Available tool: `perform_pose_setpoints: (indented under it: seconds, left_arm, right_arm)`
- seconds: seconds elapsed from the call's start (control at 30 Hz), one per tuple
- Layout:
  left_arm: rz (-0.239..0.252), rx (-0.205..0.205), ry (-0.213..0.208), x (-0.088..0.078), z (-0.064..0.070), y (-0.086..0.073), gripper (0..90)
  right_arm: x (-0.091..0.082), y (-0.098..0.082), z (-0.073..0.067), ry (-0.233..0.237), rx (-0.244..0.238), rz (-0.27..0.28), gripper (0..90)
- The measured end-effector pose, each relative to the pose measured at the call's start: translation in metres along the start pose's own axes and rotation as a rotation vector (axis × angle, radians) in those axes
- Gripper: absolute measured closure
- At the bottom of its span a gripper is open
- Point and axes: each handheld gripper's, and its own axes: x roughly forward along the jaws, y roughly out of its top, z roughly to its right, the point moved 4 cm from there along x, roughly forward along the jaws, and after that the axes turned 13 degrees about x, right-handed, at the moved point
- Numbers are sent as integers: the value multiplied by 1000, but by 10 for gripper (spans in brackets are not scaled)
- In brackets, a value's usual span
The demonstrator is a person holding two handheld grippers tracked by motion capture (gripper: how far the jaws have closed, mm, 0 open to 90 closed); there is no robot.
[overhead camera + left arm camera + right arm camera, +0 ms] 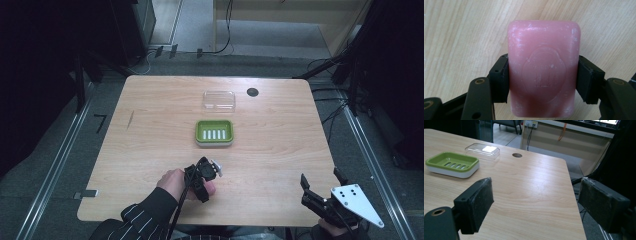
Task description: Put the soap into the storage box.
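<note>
Pink and waxy, a bar of soap [544, 70] sits clamped between the two black jaws of the left gripper [542, 80], one pad pressed to each long side, with a faint stamped emblem facing the camera in the left gripper view. Pale wood grain of the table [456, 37] lies behind it; whether the bar touches the wood or is held just above it cannot be told. In the high view the left gripper [212, 169] is near the front edge of the table [150, 150], left of centre, held in a hand [175, 184] that comes out of a dark striped sleeve [145, 215]; the soap itself is too small to make out there.

The right gripper [320, 186] is at the table's front right corner, partly past the edge, its grey three-cornered plate [357, 202] on top. Its jaws stand wide apart with nothing between them; in the right gripper view the right gripper [536, 205] has bare tabletop across the gap.

Further back, near the middle of the table, a green soap dish [214, 132] with a slotted floor sits on a white base. Just behind it, apart from it, lies a clear plastic lid [219, 100]. To the right of the lid is a dark round hole [252, 92] in the tabletop. Cables [325, 62] trail over the floor beyond the far edge.
</note>
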Motion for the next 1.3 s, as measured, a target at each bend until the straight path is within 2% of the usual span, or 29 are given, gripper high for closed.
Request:
perform_pose_setpoints:
  seconds: [0.67, 1.3]
  left_arm:
    - [-4, 56, 6, -8, -14, 5, 385]
    - [13, 79, 12, -19, -31, 17, 385]
  right_arm:
    - [0, 0, 0, -1, -5, -3, 131]
    - [0, 0, -1, -2, -1, -6, 131]
